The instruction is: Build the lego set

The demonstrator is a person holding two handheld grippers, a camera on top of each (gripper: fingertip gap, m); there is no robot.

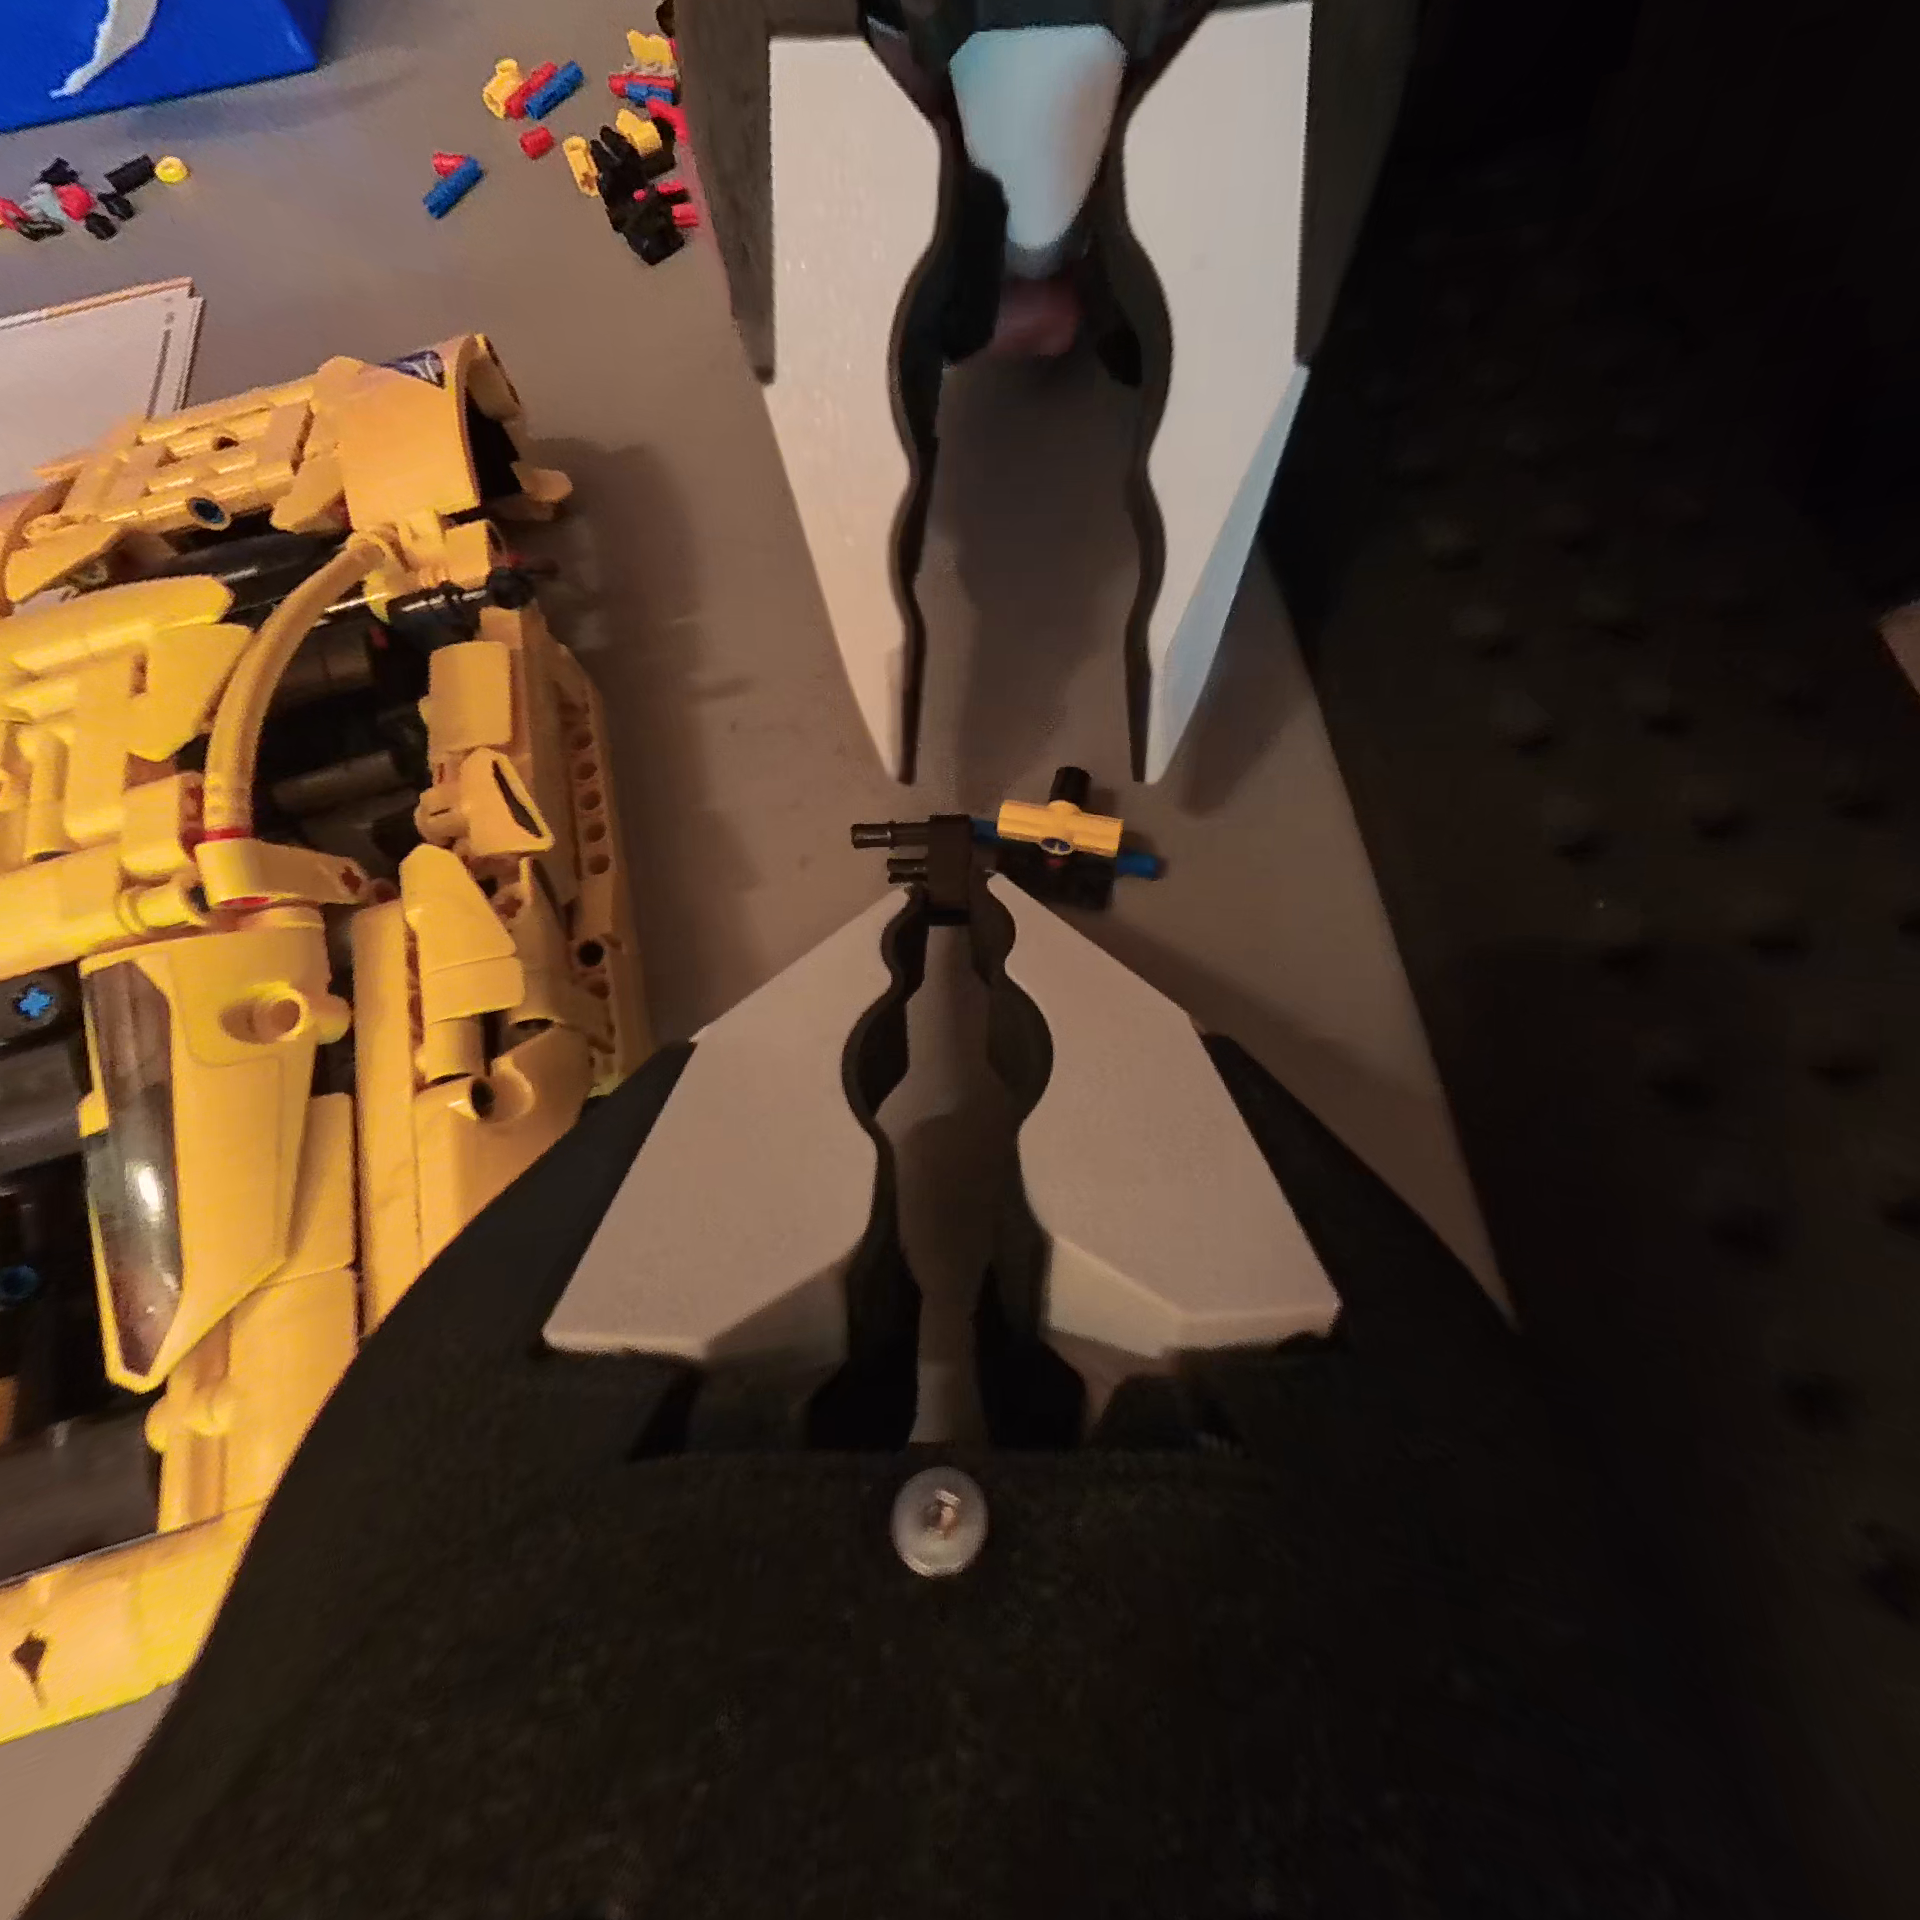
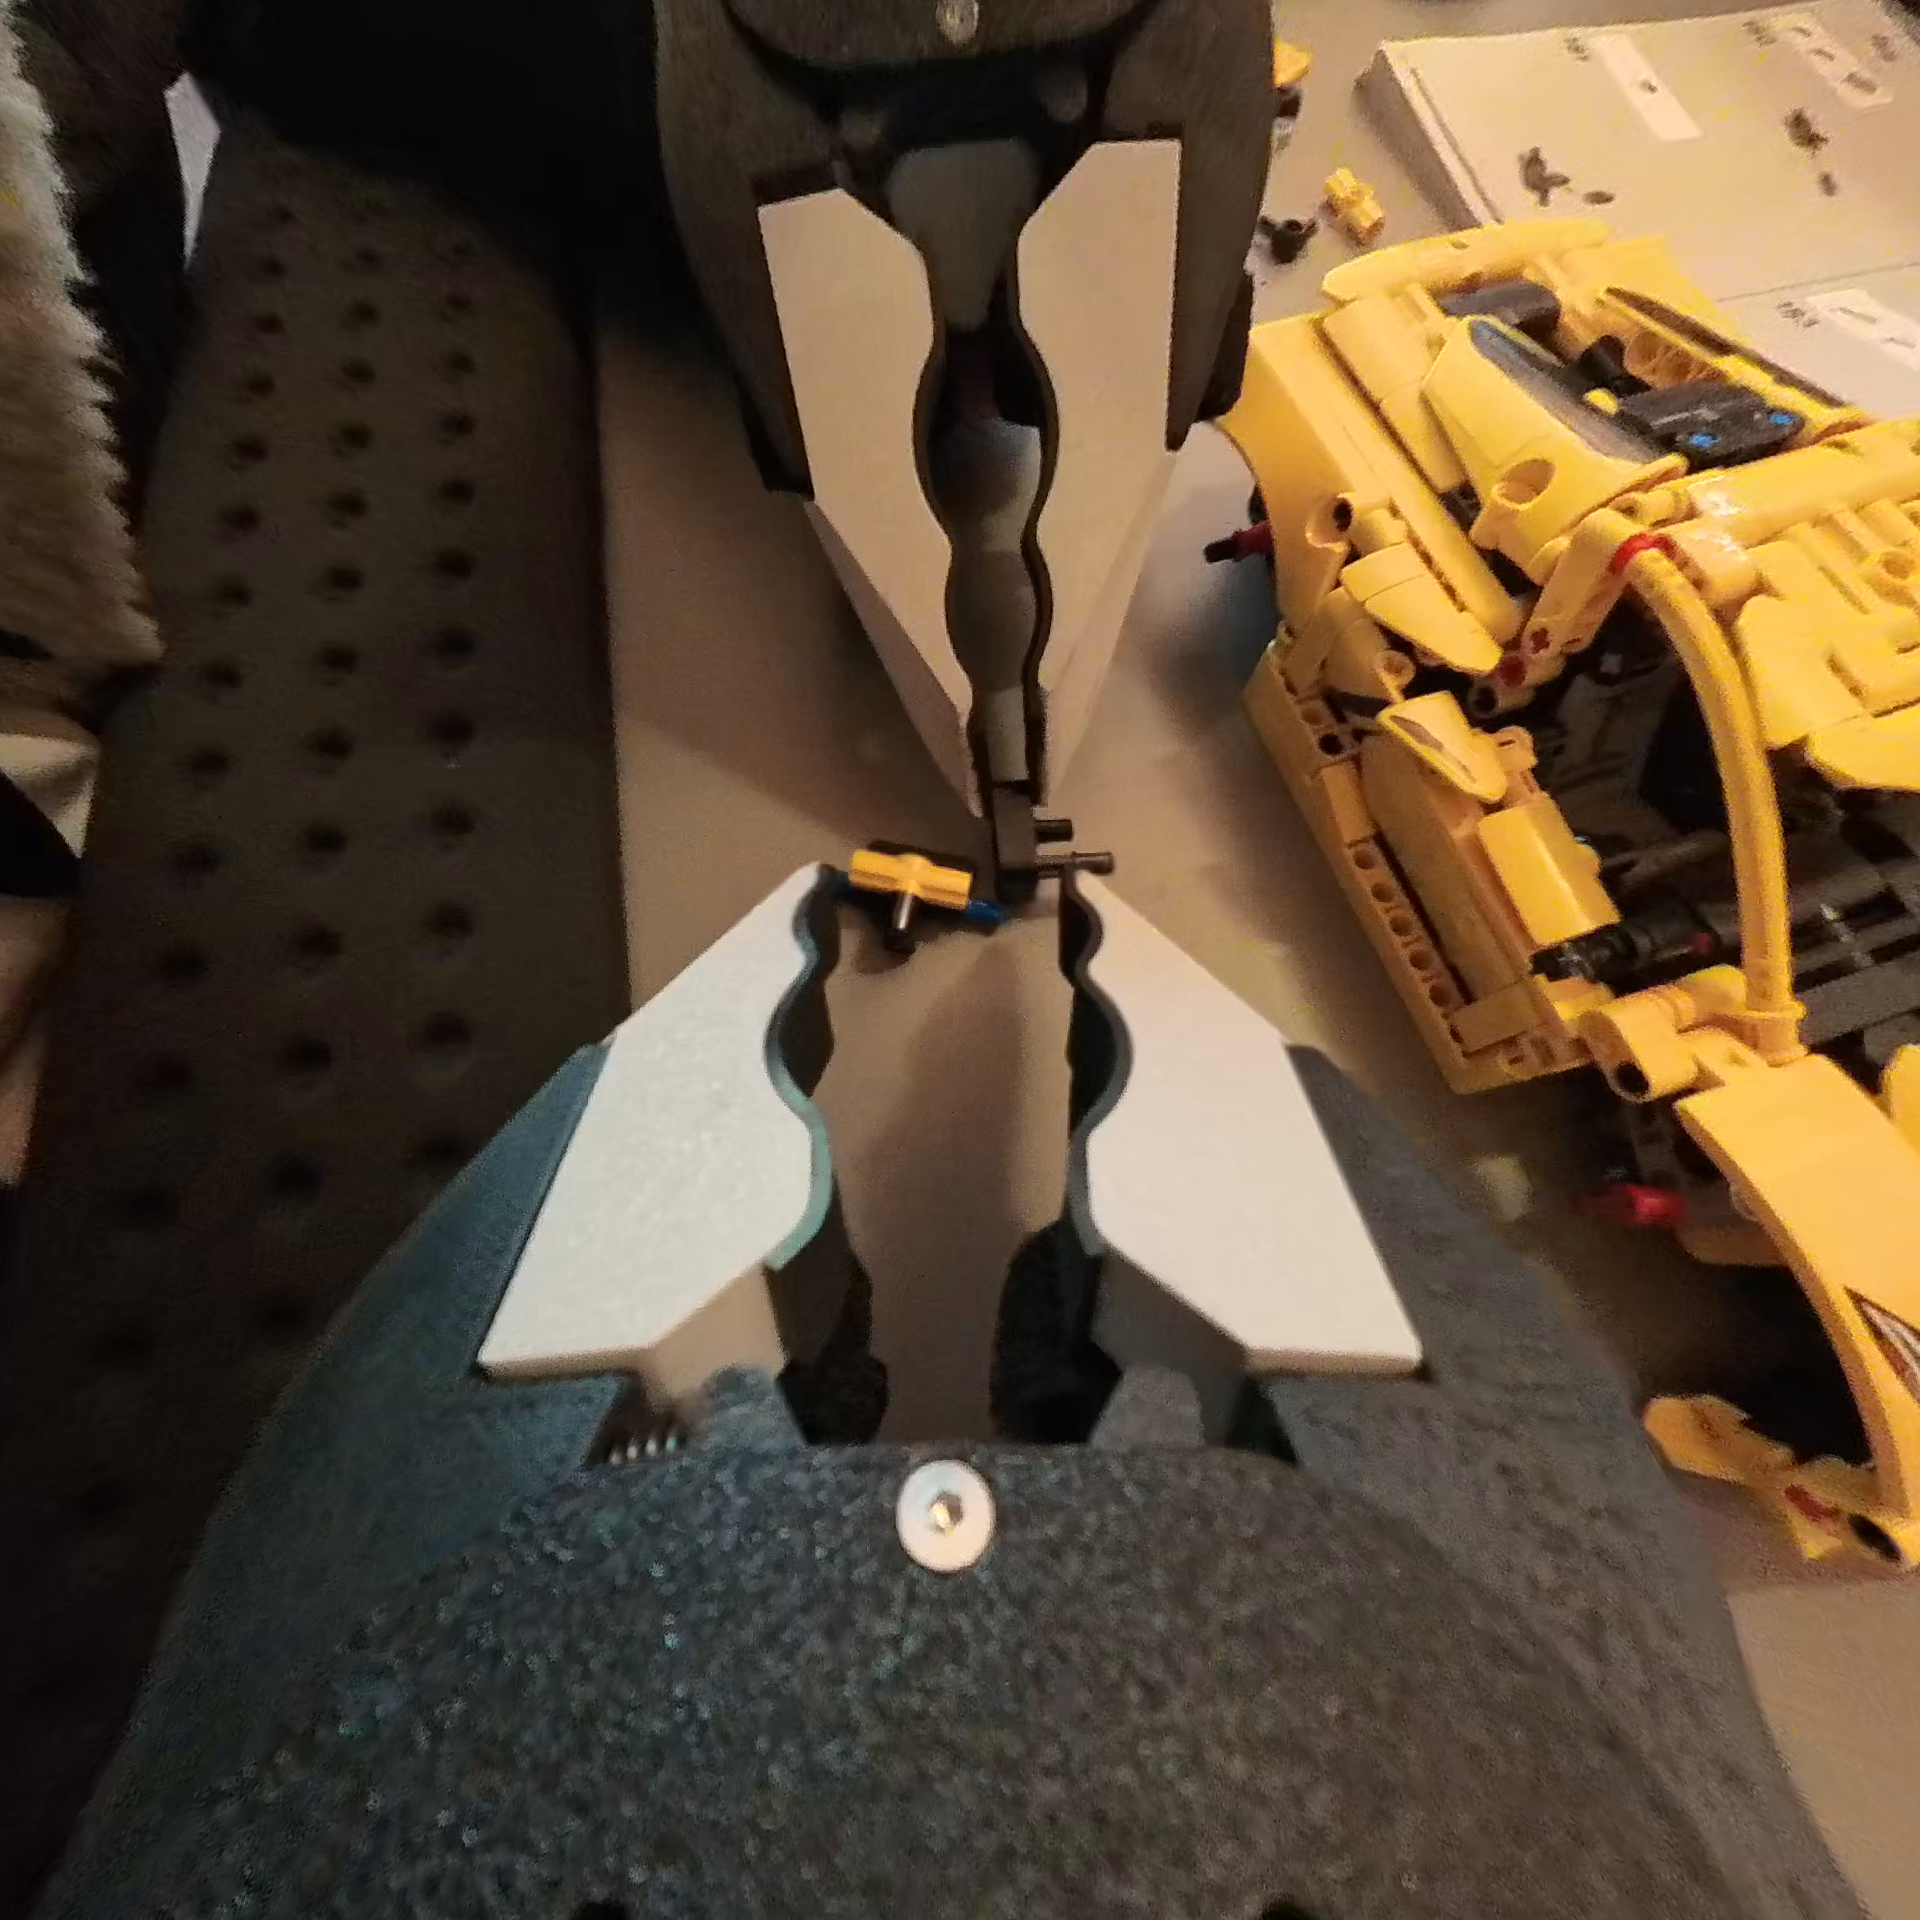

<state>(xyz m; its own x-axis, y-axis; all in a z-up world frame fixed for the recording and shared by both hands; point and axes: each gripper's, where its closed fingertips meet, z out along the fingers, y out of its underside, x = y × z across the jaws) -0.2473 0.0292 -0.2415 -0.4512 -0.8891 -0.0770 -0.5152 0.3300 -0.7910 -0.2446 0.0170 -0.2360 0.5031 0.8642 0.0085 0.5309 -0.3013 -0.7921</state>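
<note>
My left gripper is shut on a small black connector with pins, held just above the grey table. A small yellow, black and blue sub-assembly sits right against that connector; I cannot tell if they are joined. My right gripper is open and faces the left gripper tip to tip. The sub-assembly lies between the right gripper's fingertips, near the left one. The black connector also shows in the right wrist view. The right gripper shows open from above in the left wrist view.
A large yellow car model lies beside the grippers. Loose red, blue, yellow and black pieces and a blue box are farther back. An instruction booklet lies behind the car. A dark perforated mat borders the table. The grippers are tip to tip, or close to it.
</note>
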